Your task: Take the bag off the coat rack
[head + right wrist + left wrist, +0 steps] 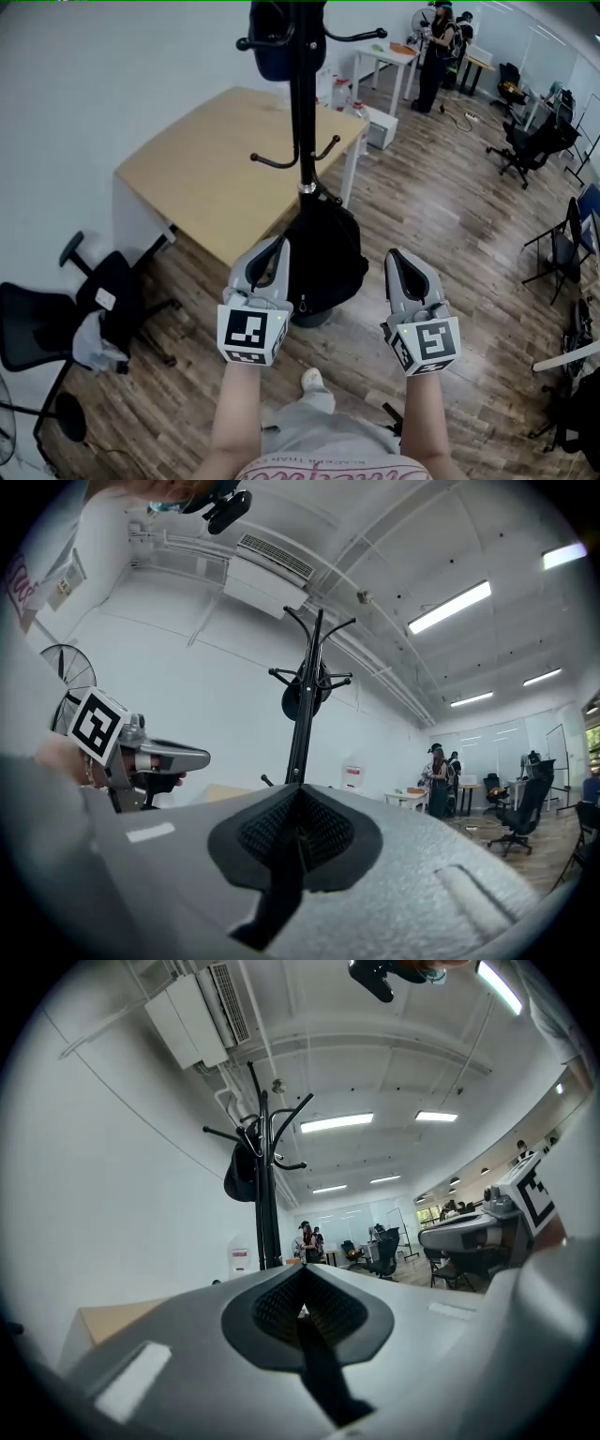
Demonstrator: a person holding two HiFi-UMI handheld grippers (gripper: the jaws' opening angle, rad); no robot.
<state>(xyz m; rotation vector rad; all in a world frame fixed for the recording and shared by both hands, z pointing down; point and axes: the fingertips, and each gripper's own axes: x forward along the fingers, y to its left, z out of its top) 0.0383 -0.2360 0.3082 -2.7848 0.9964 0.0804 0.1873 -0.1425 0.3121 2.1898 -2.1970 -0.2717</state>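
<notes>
**A:** Where does the bag sit from the grippers?

**B:** Low on the coat rack (302, 112). It's a big black bag (328, 258) hugging the pole below the lower pair of hooks, with its bottom close to the floor. It lies straight ahead and between the two grippers, and its long side runs up and down along the pole.

**A:** Which one is nearer?

**B:** The left gripper (277, 246). In the head view its tip overlaps the bag's left edge, though I can't tell whether it touches. The right gripper (396, 258) is off to the bag's right, with bare floor showing between them.

**A:** Is either one holding anything?

**B:** No. Both are closed tight, pad against pad, with nothing between them.

**A:** Do the gripper views show the bag?

**B:** Not the big one. Both look up the pole to the upper hooks, where a smaller dark thing (274, 42) hangs, and I can't tell what that is. So the big bag lies below where the grippers are aimed.

**A:** And the coming move?

**B:** I'd guess the left gripper tips down, opens and goes for the strap at the bag's top, close against the pole. Then it lifts along the pole to clear the hook. The pole hides exactly where the bag hangs. The tabletop (225, 159) is behind the rack, out of the way.
</notes>
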